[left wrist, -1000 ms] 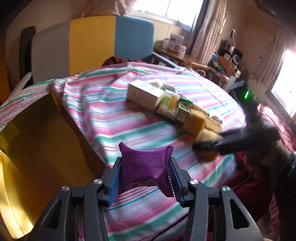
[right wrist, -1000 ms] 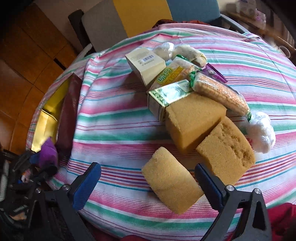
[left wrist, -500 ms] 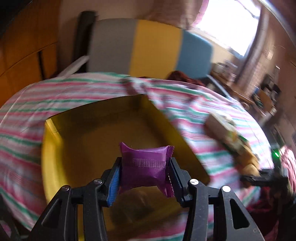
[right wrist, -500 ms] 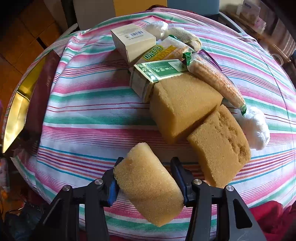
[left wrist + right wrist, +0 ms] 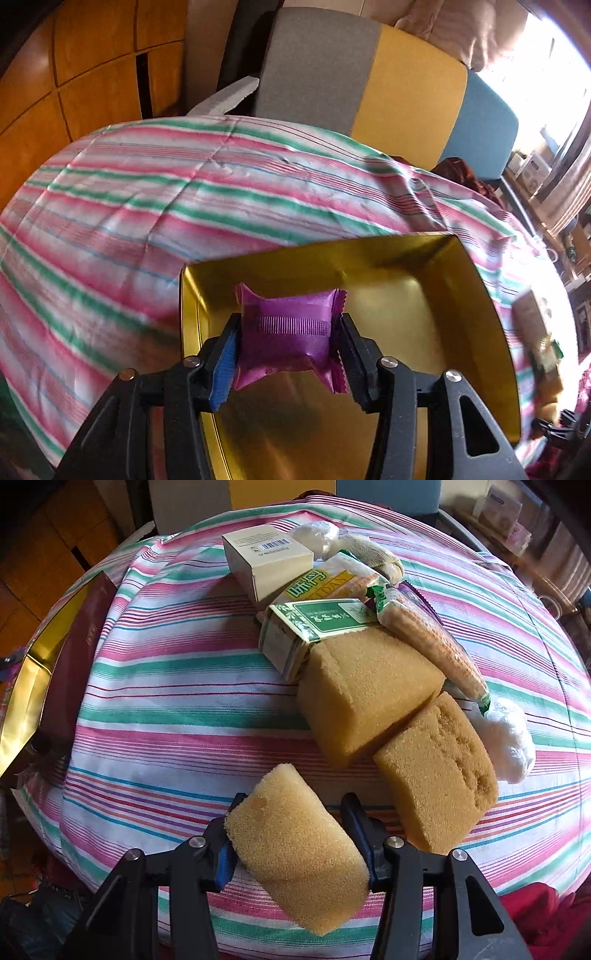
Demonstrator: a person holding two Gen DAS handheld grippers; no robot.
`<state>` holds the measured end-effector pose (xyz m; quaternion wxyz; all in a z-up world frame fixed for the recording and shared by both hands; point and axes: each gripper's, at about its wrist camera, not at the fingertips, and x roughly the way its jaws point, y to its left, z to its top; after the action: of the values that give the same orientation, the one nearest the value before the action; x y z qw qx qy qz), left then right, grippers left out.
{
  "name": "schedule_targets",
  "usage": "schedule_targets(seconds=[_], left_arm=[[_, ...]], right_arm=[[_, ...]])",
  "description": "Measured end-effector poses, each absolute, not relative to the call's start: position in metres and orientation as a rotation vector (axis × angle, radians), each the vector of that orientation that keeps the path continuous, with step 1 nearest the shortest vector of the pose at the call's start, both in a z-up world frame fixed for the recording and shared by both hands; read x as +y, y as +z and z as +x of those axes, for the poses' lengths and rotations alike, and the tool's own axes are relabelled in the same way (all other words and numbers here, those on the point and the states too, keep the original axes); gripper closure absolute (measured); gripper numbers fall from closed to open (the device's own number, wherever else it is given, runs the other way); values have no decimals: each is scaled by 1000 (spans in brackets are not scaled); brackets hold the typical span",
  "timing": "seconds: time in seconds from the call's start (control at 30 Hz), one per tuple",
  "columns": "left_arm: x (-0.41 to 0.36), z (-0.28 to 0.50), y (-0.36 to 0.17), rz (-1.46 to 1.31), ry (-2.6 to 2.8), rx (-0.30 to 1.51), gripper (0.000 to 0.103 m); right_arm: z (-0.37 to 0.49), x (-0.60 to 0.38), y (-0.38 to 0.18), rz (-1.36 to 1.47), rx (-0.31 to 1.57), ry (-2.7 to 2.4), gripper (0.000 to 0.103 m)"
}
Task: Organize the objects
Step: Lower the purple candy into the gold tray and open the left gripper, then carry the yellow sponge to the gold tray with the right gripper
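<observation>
My left gripper [image 5: 286, 338] is shut on a purple foil packet [image 5: 286, 332] and holds it over the open gold-lined box [image 5: 480, 295] on the striped tablecloth. My right gripper [image 5: 291, 834] is shut on a yellow sponge [image 5: 299, 853] and holds it above the table's near edge. Two more sponges [image 5: 362, 690] [image 5: 439, 771] lie just beyond it. The gold box also shows at the far left of the right wrist view [image 5: 26, 694].
Behind the sponges lie a green carton [image 5: 317, 627], a cream box [image 5: 266, 557], a yellow packet [image 5: 325, 583], a wrapped corn cob [image 5: 432, 638] and white bundles [image 5: 509, 734]. A grey, yellow and blue chair [image 5: 369, 77] stands behind the table.
My left gripper has swung left with the purple packet from over the tablecloth to over the gold box. My right gripper has closed on the near sponge and lifted it slightly.
</observation>
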<state>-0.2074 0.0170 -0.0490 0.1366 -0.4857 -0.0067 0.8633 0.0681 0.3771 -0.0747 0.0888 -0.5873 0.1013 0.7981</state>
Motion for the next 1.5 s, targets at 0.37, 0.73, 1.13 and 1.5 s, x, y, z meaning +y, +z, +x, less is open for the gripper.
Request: schedule_targets(seconds=[0.37,0.73,1.13,1.5], left_arm=[[15,-234,-73,-1492,2543,14,37],[2,-154,-20,-1274,2630,-24,31],[9,-54,8,-1093,2684,38,31],[5,-38,-1,-1120,2663,22,31]], right_arm=[[68,377,-77,-1748,303,2377,49],[68,374,-78,-1736,258,2380,51],[70,359,-73,-1707,263,2398,54],[56,279,-27,-1662,271,2641,54]])
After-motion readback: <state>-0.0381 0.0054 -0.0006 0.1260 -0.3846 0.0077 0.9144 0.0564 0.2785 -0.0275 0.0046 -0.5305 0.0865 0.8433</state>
